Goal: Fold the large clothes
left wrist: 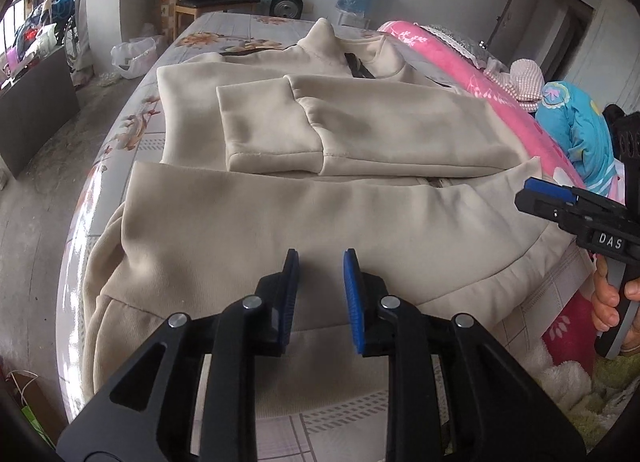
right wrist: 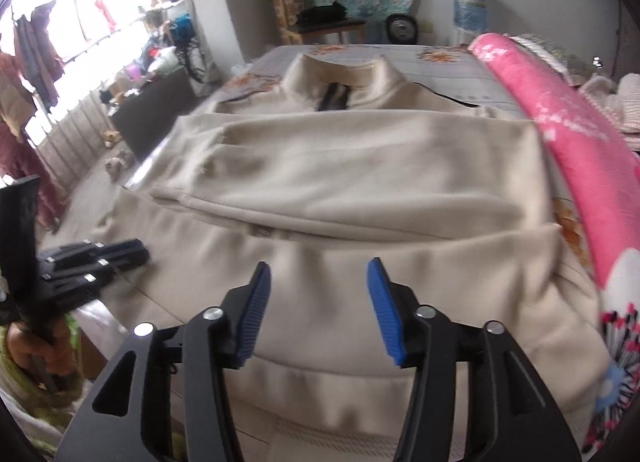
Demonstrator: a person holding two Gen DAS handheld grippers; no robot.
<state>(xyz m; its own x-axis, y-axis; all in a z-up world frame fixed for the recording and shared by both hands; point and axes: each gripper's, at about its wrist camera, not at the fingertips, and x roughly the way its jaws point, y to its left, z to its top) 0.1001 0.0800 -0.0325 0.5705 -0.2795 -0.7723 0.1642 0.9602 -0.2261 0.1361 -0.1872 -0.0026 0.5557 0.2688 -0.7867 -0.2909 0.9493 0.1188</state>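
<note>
The top (left wrist: 280, 222) lies flat on the bed (left wrist: 132, 130), long way across; both tools, left (left wrist: 320, 258) and right (right wrist: 318, 266), hang apart over its near fold (nothing held).

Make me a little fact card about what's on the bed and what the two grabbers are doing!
garment: beige zip sweater, spread on the bed
sleeves: both folded across the chest, cuffs overlapping
hem: folded up toward the sleeves
left gripper: jaws open, nothing between them, over the folded hem
right gripper: jaws open wider, nothing between them
beside sweater: pink blanket
</note>
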